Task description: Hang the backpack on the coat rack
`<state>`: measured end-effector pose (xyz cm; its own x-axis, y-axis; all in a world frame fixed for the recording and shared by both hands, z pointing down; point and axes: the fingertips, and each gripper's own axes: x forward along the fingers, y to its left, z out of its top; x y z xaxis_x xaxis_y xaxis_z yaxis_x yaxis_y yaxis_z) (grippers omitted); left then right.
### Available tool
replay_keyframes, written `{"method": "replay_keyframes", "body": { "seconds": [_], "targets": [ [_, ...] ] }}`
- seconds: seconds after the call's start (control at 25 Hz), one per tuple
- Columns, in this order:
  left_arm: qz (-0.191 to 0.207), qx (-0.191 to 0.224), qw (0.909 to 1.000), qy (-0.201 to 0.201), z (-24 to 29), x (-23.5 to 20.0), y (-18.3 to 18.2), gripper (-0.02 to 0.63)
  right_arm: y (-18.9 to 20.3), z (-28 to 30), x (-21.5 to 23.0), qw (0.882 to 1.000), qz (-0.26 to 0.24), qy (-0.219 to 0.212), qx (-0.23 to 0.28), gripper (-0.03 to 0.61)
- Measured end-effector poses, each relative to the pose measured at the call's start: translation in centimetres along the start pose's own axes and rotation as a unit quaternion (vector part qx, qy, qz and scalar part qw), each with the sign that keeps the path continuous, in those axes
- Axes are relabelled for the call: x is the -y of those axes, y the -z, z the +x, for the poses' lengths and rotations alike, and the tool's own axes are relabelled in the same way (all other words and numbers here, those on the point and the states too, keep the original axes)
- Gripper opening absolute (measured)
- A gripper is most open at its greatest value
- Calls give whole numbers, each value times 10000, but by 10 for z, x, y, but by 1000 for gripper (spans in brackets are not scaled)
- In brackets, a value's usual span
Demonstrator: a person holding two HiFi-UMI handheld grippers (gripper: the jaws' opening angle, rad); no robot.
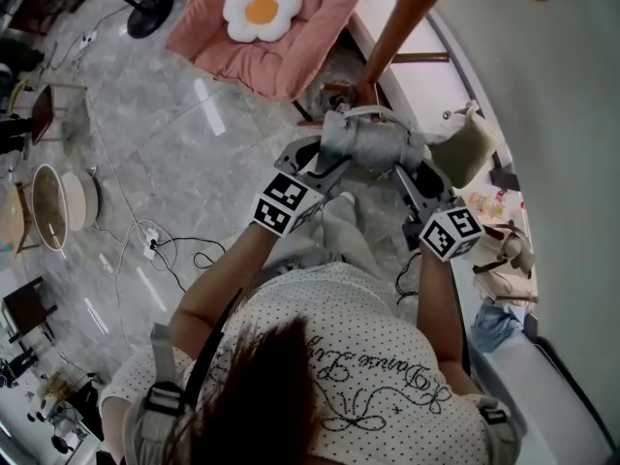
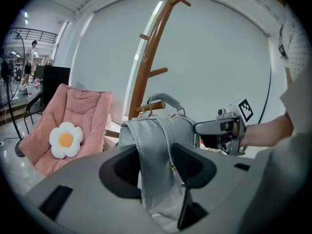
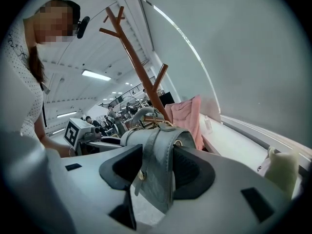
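My left claw (image 2: pixel 157 165) and right claw (image 3: pixel 158 168) each pinch a side of the grey backpack (image 1: pixel 373 141) at my twelve o'clock, its top handle (image 2: pixel 163 99) arched over a low peg (image 2: pixel 155 106) of the coat rack (image 2: pixel 146 67).

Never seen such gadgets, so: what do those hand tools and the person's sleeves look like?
The left gripper and right gripper have light grey bodies with black jaw pads. Each carries a white cube printed with black square markers. The person wears a short-sleeved white top with dark dots.
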<state>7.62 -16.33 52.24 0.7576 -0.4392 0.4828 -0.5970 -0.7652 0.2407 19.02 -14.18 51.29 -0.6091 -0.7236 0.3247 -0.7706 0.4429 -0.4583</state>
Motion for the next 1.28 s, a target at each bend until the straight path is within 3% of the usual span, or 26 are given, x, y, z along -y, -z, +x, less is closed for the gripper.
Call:
{"method": "replay_keyframes", "body": {
  "seconds": [0.52, 1.28],
  "targets": [
    [40, -313, 9993, -184, 13, -8, 18, 207, 21, 9, 13, 9996, 63, 78, -281, 195],
    [36, -493, 9972, -561, 19, -34, 15, 212, 15, 41, 28, 9986, -7, 14, -531, 201]
  ]
}}
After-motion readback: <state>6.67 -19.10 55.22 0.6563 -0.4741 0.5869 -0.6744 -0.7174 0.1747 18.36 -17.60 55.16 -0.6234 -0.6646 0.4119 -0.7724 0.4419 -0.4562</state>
